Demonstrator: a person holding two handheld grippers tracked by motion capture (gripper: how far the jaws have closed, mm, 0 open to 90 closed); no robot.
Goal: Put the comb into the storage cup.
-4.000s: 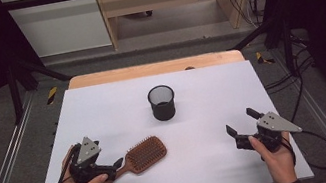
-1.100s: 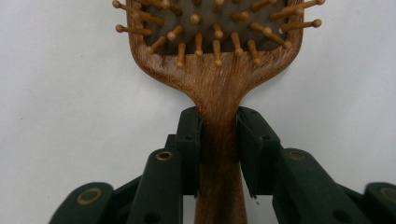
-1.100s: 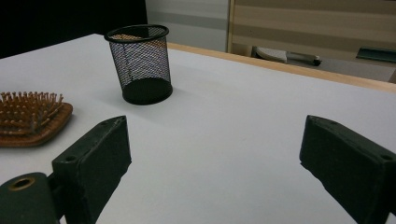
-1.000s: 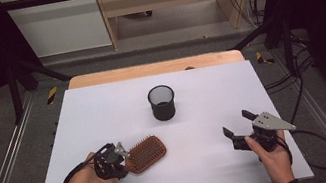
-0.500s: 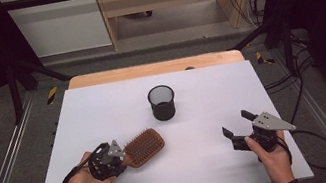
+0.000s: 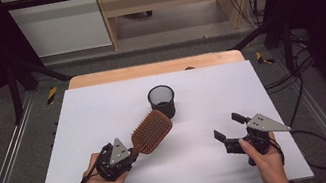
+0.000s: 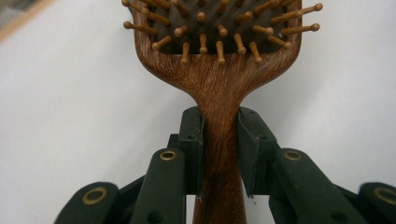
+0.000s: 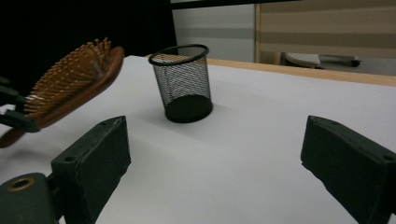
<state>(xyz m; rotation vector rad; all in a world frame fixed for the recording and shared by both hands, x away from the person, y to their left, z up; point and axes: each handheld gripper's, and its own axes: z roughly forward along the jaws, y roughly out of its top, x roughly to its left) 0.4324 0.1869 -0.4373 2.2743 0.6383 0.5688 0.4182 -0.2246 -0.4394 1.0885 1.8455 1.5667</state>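
A wooden paddle hairbrush (image 6: 152, 131) with pin bristles is lifted off the white table, its head tilted up toward the black mesh cup (image 6: 161, 101). My left gripper (image 6: 130, 154) is shut on the brush's handle; in the left gripper view both pads clamp the handle (image 7: 219, 140) just below the head. My right gripper (image 6: 228, 127) rests low at the front right with its jaws wide apart and nothing between them. From the right gripper view the mesh cup (image 8: 183, 83) stands upright ahead, and the raised hairbrush (image 8: 70, 86) is at the left.
The white table top (image 6: 103, 107) has a wooden strip along its far edge (image 6: 147, 69). Metal rails (image 6: 4, 150) run along both sides. Cables (image 6: 304, 97) trail on the floor at the right. A cabinet and shelf stand beyond the table.
The left gripper has closed on the brush handle and lifted it; the brush head now rises higher and closer to the mesh cup. The right gripper has stayed in place.
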